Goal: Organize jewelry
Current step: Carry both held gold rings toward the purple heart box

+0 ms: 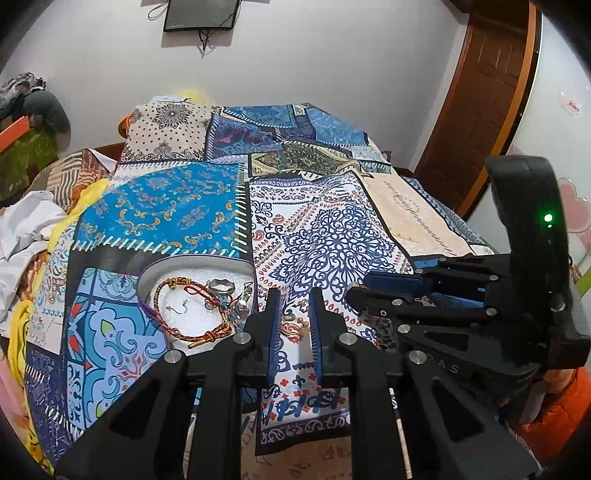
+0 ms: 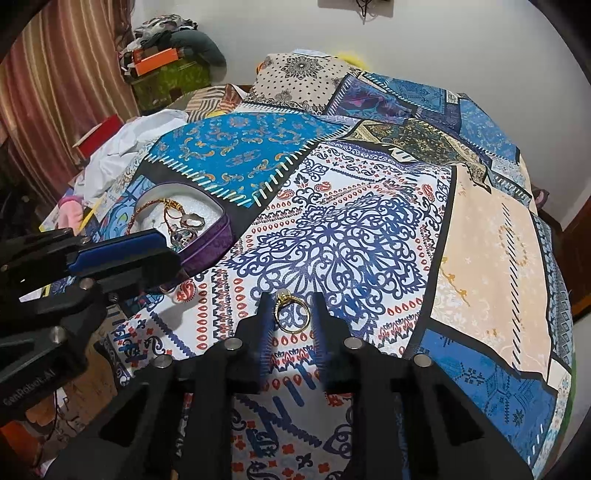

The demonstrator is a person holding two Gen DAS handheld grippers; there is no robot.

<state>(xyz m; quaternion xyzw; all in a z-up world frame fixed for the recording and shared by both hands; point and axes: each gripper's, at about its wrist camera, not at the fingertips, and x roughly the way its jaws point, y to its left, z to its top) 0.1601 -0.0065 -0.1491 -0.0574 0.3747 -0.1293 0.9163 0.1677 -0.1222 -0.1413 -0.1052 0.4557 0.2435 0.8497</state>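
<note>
A purple jewelry box (image 1: 162,264) with white foam lining lies open on the patterned bedspread; it holds a red braided cord bracelet (image 1: 173,325), rings (image 1: 221,286) and small pieces. It also shows in the right wrist view (image 2: 207,247). A gold ring (image 2: 291,312) sits between the fingers of my right gripper (image 2: 290,306), touching the left finger; the jaws stand slightly wider than it. Another ring (image 1: 291,328) lies on the cloth between the open fingers of my left gripper (image 1: 293,299). My right gripper shows at the right of the left wrist view (image 1: 365,286).
The patchwork bedspread (image 2: 354,236) covers the bed. Crumpled white cloth (image 2: 125,144) and clutter lie at the left edge. A wooden door (image 1: 487,88) stands at the far right, and a wall-mounted screen (image 1: 201,14) hangs behind the bed.
</note>
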